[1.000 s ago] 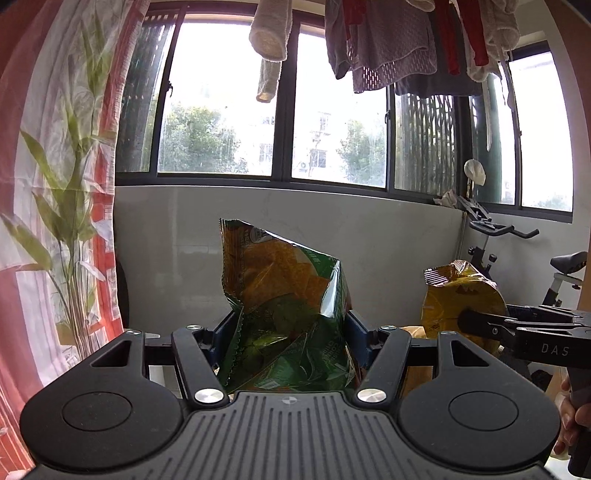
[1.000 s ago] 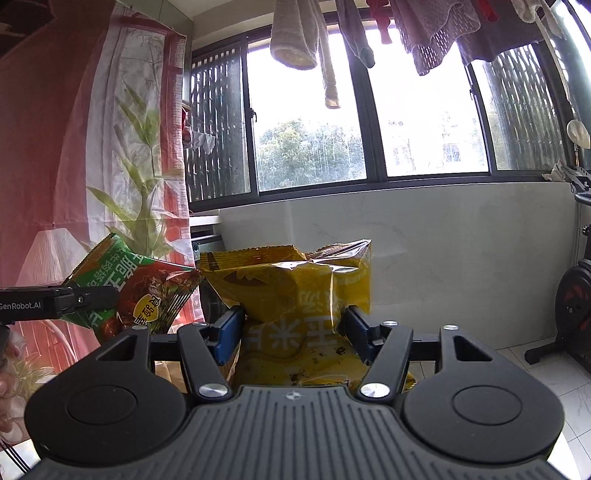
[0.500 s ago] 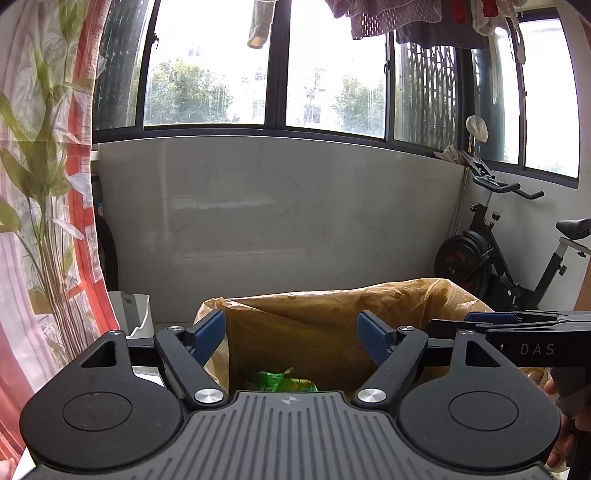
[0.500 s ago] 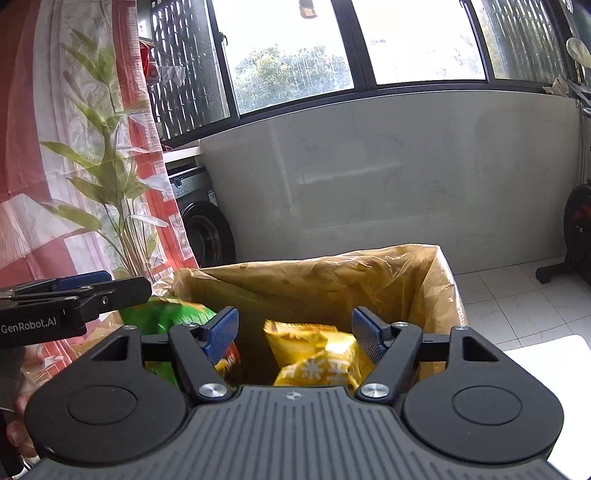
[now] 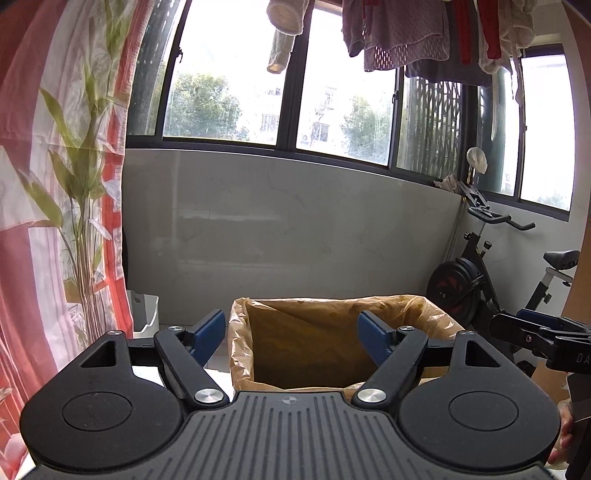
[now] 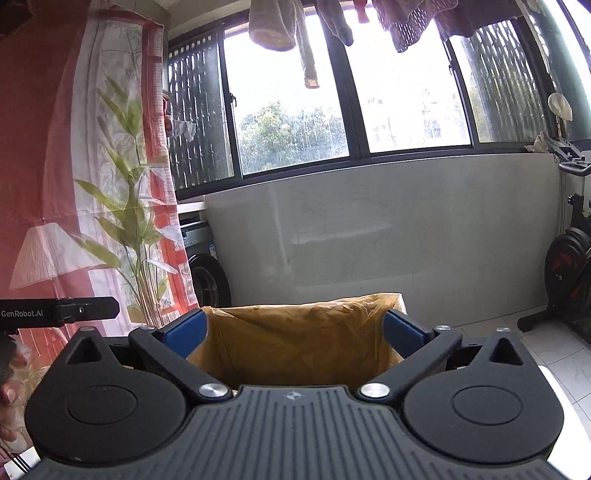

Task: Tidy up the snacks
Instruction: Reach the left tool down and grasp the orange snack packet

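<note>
Yellow-brown plastic liner (image 5: pixel 295 343), red-and-white curtain (image 5: pixel 44 184) printed with green bamboo, blue pads (image 5: pixel 210 334).

Beyond the fingers, a grey wall panel (image 5: pixel 295 225) is running under a row of dark-framed windows (image 5: pixel 236 81), where laundry (image 5: pixel 402 33) is hanging from above. Left of the fingers, a red-and-white curtain (image 5: pixel 55 177) printed with green leaves is draping down, and a white bin (image 5: pixel 146 314) is sitting just beside its hem. Right of the fingers, an exercise bike (image 5: pixel 476 280) is standing against the wall. In the right wrist view, a washing machine (image 6: pixel 201 266) is showing behind the curtain edge.
</note>
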A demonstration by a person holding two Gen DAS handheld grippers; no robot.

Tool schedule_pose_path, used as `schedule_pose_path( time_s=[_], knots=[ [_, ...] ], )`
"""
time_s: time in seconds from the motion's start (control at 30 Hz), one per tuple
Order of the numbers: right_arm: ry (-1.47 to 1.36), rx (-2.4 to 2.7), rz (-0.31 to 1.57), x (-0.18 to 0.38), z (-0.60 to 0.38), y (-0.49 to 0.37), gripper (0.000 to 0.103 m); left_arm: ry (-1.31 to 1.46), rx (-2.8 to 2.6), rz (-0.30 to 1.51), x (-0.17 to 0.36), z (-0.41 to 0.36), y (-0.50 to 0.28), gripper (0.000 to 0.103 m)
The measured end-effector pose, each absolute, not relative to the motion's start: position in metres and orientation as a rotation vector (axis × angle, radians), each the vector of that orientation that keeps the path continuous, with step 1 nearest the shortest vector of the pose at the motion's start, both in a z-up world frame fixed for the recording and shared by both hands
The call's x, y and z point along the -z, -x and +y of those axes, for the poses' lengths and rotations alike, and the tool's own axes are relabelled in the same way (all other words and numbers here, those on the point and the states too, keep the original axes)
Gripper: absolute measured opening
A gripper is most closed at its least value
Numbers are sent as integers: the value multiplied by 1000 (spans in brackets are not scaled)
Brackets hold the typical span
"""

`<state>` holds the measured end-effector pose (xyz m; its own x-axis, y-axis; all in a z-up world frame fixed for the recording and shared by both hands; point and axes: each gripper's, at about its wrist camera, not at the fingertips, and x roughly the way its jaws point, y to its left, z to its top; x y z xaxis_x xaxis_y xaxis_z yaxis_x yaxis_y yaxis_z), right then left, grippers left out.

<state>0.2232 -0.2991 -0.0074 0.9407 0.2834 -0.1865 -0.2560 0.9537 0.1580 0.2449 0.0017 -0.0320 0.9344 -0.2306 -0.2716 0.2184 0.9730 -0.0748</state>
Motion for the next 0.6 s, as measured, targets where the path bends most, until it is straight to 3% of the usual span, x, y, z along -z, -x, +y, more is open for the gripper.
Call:
schedule_pose_path(
  time_s=[0.27,0.6],
  knots=[
    [-120,-266,165,11,-297,-168,103,51,248,296,43,13,-194,81],
    [-129,-227,179,71,-285,-107,103,59,289,399,118,5,-150,81]
  ],
)
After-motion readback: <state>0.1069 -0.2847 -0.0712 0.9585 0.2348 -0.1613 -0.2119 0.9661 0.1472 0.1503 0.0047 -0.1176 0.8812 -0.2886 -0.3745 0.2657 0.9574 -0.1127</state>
